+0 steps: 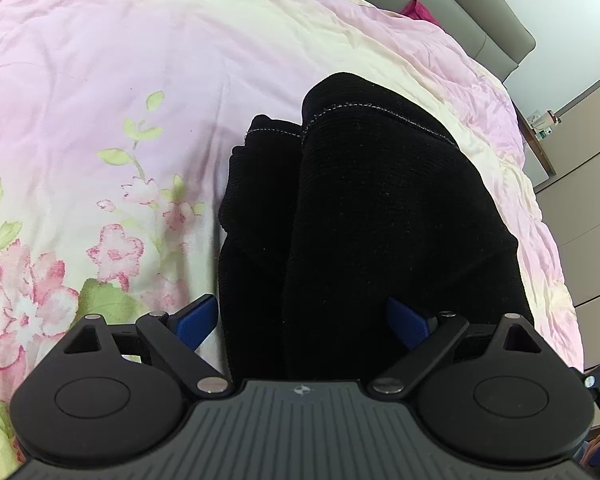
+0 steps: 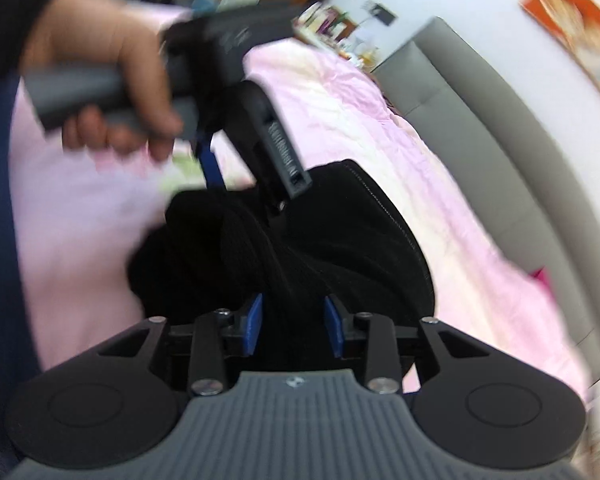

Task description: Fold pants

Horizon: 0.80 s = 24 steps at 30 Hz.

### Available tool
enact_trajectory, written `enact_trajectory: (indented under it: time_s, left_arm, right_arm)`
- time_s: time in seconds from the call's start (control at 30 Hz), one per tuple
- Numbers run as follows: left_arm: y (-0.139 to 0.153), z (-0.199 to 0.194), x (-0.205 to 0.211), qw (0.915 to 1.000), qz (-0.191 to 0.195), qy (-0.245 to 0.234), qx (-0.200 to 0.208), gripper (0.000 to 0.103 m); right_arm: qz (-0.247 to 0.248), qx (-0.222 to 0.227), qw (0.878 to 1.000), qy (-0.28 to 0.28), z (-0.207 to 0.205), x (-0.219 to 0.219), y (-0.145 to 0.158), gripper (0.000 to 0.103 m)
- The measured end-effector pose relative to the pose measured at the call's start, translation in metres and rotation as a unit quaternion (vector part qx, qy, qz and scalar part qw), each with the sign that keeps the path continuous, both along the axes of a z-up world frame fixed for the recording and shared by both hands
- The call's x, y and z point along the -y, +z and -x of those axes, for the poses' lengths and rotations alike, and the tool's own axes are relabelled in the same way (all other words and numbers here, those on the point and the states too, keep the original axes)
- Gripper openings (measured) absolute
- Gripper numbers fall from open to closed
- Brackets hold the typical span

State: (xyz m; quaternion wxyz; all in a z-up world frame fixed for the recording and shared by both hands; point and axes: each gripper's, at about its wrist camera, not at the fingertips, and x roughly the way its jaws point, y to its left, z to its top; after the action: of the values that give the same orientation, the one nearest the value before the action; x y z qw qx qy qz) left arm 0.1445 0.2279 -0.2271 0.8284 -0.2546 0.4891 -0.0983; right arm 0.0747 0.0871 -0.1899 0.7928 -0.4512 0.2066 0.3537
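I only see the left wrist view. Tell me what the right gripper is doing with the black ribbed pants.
Observer: The right gripper is closed on a bunched fold of the black ribbed pants.
Operator: Report how my left gripper looks from that side.
Observer: The left gripper hangs over the far edge of the pants, and a bare hand grips its grey handle.

Bedroom: floral quilt (image 1: 100, 80), padded headboard (image 2: 480, 120)
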Motion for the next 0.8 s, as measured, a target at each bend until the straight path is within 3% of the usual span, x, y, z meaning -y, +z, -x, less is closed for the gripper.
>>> enact_trajectory:
  time_s: [0.03,0.1,0.13,0.33,0.4,0.47,0.5,0.6,0.67,0.7,0.73,0.8]
  left_arm:
    - [-0.001,0.0,0.0,1.0,0.003,0.0,-0.001,0.103]
    - [-0.003,-0.001,0.0,1.0,0.006,-0.002,-0.001,0.103]
    - [-0.003,0.0,-0.001,1.0,0.006,-0.002,-0.001,0.103]
    - [0.021,0.012,-0.011,0.9989,0.036,0.01,0.028,0.102]
    - [0.034,0.018,-0.007,0.9975,0.039,0.003,0.059,0.101]
    - [0.04,0.019,0.006,0.9963,0.04,-0.017,0.075,0.101]
    - [0.04,0.018,0.016,0.9965,0.027,-0.029,0.073,0.102]
    - [0.021,0.017,0.047,0.9942,-0.079,-0.06,0.04,0.103]
    - [0.0,0.018,0.037,0.9989,-0.037,-0.016,0.022,0.103]
    - [-0.013,0.016,0.024,0.9999,0.015,0.005,-0.002,0.103]
    - [-0.019,0.013,0.015,0.9987,0.042,0.023,-0.02,0.103]
    - [-0.02,0.015,0.006,0.9985,0.04,0.032,-0.022,0.103]
  right_arm:
    - [0.02,0.01,1.0,0.003,0.001,-0.003,-0.004,0.027]
    - [0.057,0.022,0.998,0.011,0.002,-0.007,-0.015,0.007]
    - [0.061,0.023,0.998,0.015,0.004,-0.008,-0.017,0.004]
    - [0.013,-0.02,1.0,0.014,0.021,0.012,0.023,0.002]
    - [0.006,-0.031,0.999,0.013,0.023,0.015,0.023,0.002]
    - [0.014,-0.042,0.999,0.013,0.021,0.013,0.005,0.002]
    - [0.021,-0.042,0.999,0.016,0.018,0.011,-0.009,0.003]
    - [0.023,-0.042,0.998,0.028,0.008,0.01,-0.035,0.004]
    - [0.007,-0.054,0.998,0.036,0.009,0.013,-0.028,0.011]
    - [0.004,-0.073,0.996,0.045,0.01,0.015,-0.023,0.02]
    - [0.0,-0.083,0.995,0.057,0.011,0.021,-0.016,0.022]
    - [-0.044,-0.119,0.99,0.067,0.002,0.036,0.009,0.021]
